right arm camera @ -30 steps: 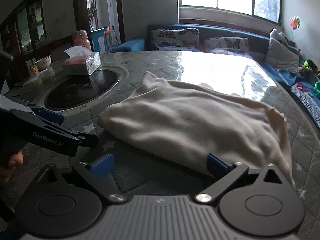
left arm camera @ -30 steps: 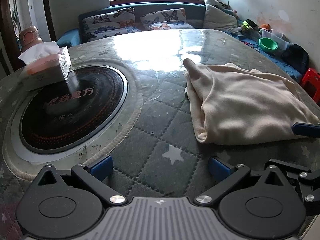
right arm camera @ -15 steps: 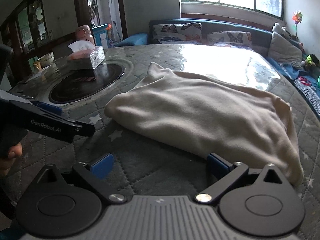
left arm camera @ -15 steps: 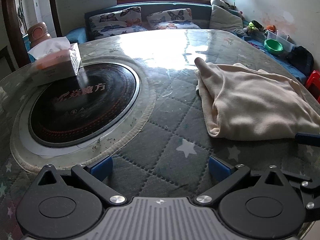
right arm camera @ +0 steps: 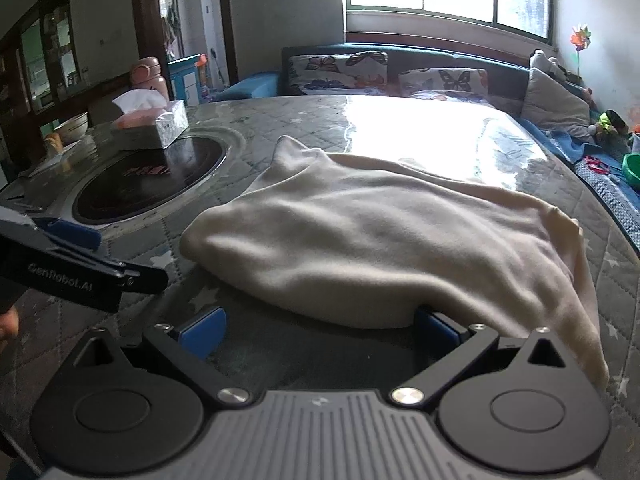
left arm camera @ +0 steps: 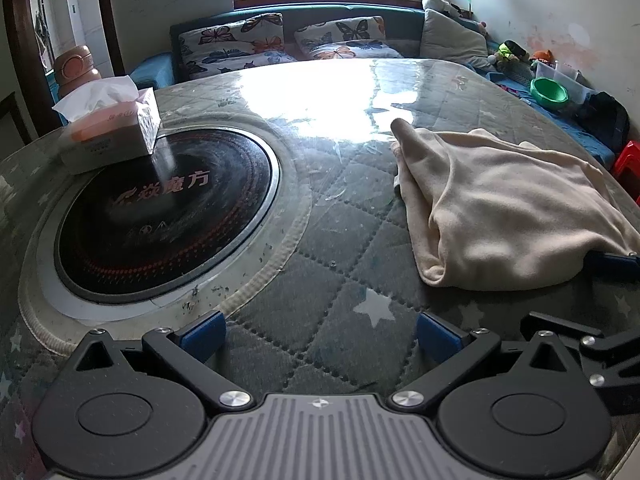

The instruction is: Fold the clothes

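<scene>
Left claw [left arm camera: 318, 332]: fingers spread wide, holding nothing, hovering low over bare quilted star-print counter [left arm camera: 304, 280] just left of the garment. Right claw [right arm camera: 318, 326]: also spread wide, empty; its right blue finger pad [right arm camera: 434, 326] sits at the near edge of the cream folded garment [right arm camera: 392, 248], the hem draped just over it, contact uncertain. Garment lies in a rumpled fold on the counter's right half, one corner peaked toward the window. Round black inset cooktop [left arm camera: 160, 208] left of it, apart. Tissue box [left arm camera: 114, 130] rests on the cooktop's far-left rim.
</scene>
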`<state>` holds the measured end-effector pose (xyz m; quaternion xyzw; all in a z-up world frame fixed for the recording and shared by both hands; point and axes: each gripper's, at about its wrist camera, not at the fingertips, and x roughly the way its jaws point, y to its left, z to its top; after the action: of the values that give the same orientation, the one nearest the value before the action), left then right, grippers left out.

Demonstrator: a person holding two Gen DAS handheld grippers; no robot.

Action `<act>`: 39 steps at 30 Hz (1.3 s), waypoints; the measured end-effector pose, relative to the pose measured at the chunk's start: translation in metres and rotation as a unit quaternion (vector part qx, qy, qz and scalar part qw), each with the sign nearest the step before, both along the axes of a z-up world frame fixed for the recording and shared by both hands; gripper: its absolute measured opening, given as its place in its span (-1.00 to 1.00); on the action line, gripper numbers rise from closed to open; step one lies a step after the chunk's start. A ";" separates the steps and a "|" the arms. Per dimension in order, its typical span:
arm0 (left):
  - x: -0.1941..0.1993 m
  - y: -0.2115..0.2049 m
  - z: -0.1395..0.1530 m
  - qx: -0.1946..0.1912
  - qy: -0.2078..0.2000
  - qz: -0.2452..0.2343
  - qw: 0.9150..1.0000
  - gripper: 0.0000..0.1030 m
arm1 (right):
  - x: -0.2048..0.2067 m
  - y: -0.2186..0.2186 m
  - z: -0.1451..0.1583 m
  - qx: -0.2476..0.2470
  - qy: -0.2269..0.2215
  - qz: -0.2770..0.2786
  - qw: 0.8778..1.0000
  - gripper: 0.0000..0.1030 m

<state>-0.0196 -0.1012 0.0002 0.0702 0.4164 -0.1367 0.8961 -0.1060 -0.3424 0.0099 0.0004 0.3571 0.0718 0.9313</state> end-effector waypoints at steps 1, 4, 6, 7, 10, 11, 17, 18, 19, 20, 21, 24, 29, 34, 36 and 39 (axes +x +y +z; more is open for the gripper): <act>0.000 0.000 0.000 0.000 0.000 0.000 1.000 1.00 | 0.001 0.001 0.000 -0.001 0.000 -0.001 1.000 1.00; 0.000 0.000 0.000 -0.001 0.001 0.000 1.000 1.00 | 0.003 0.003 -0.001 -0.009 -0.001 -0.005 1.000 1.00; 0.001 0.001 0.001 -0.003 0.001 0.000 1.000 1.00 | 0.003 0.004 -0.001 -0.011 0.001 -0.005 1.000 1.00; 0.001 0.001 0.001 -0.003 0.001 0.000 1.000 1.00 | 0.003 0.004 -0.001 -0.010 0.003 -0.006 1.000 1.00; 0.002 0.001 0.000 -0.003 0.001 0.000 1.000 1.00 | 0.001 0.004 0.000 -0.007 0.009 -0.007 1.000 1.00; 0.002 0.001 0.001 -0.004 0.001 0.000 1.000 1.00 | -0.001 0.004 0.001 -0.006 0.010 -0.001 1.000 1.00; 0.003 0.001 0.000 -0.005 -0.001 0.000 1.000 1.00 | -0.007 0.004 0.001 -0.009 0.011 0.007 1.000 1.00; 0.003 0.002 0.000 -0.006 -0.001 0.001 1.000 1.00 | -0.007 0.004 0.001 -0.011 0.010 0.004 1.000 1.00; 0.004 0.003 0.001 -0.006 0.000 0.002 1.000 1.00 | -0.005 0.006 0.001 -0.014 0.010 0.002 1.000 1.00; 0.004 0.003 0.001 -0.007 0.000 0.003 1.000 1.00 | -0.004 0.008 0.000 -0.017 0.010 0.001 1.000 1.00; 0.003 0.004 0.001 -0.006 -0.001 0.003 1.000 1.00 | -0.003 0.010 0.000 -0.020 0.010 -0.001 1.000 1.00; 0.003 0.007 0.001 -0.007 -0.001 0.007 1.000 1.00 | -0.001 0.014 -0.001 -0.026 0.012 -0.008 1.000 1.00; 0.002 0.010 0.001 -0.009 -0.002 0.011 1.000 1.00 | -0.004 0.021 -0.001 -0.027 0.015 0.000 1.000 1.00; 0.000 0.012 0.001 -0.009 -0.004 0.012 1.000 1.00 | -0.010 0.029 -0.001 -0.027 0.012 0.019 0.999 1.00; -0.001 0.012 0.001 -0.010 -0.004 0.012 1.000 1.00 | -0.011 0.030 -0.001 -0.026 0.010 0.020 0.999 1.00; -0.002 0.013 0.001 -0.015 -0.005 0.012 1.000 1.00 | -0.013 0.030 -0.001 -0.025 0.010 0.024 0.999 1.00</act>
<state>-0.0215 -0.0886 0.0011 0.0526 0.4108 -0.1322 0.9005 -0.1189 -0.3119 0.0089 -0.0312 0.3681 0.0851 0.9254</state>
